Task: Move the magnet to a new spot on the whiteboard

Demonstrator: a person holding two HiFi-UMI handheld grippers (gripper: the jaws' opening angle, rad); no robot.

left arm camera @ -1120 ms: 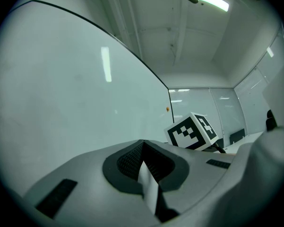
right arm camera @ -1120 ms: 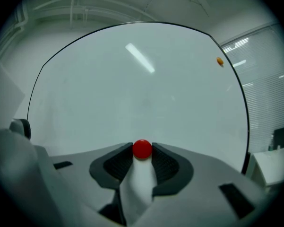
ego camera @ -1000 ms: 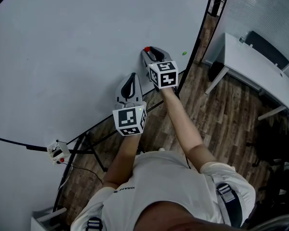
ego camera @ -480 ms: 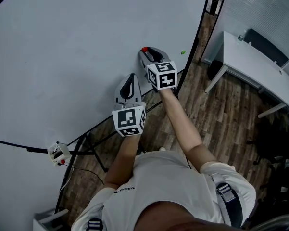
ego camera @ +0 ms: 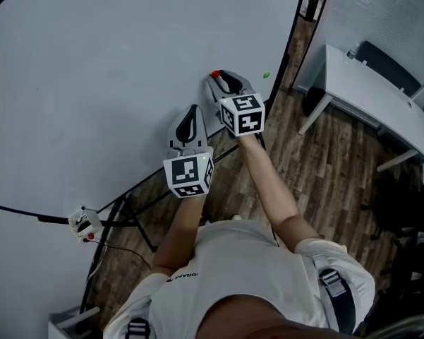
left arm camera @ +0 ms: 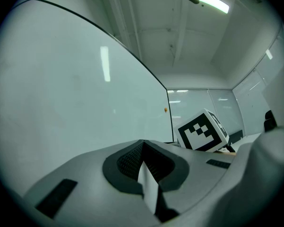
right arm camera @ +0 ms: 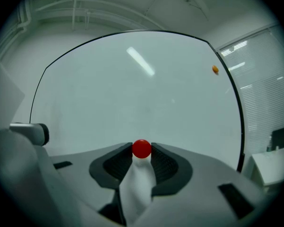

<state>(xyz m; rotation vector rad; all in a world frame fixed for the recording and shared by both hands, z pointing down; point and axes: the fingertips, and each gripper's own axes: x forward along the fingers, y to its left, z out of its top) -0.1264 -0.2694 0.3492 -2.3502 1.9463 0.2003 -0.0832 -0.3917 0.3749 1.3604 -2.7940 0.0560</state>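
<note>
Red magnet (right arm camera: 142,148): pinched between the right gripper (right arm camera: 142,152) fingers, close against the whiteboard (ego camera: 106,69); contact with the board uncertain. Left gripper (left arm camera: 142,144): fingers closed, empty. Progress: grasp made; relocation and release outstanding.

Both arms outstretched; right gripper (ego camera: 219,76) jaws clamping red magnet (right arm camera: 142,148); left gripper (ego camera: 191,110) jaws together, empty.
</note>
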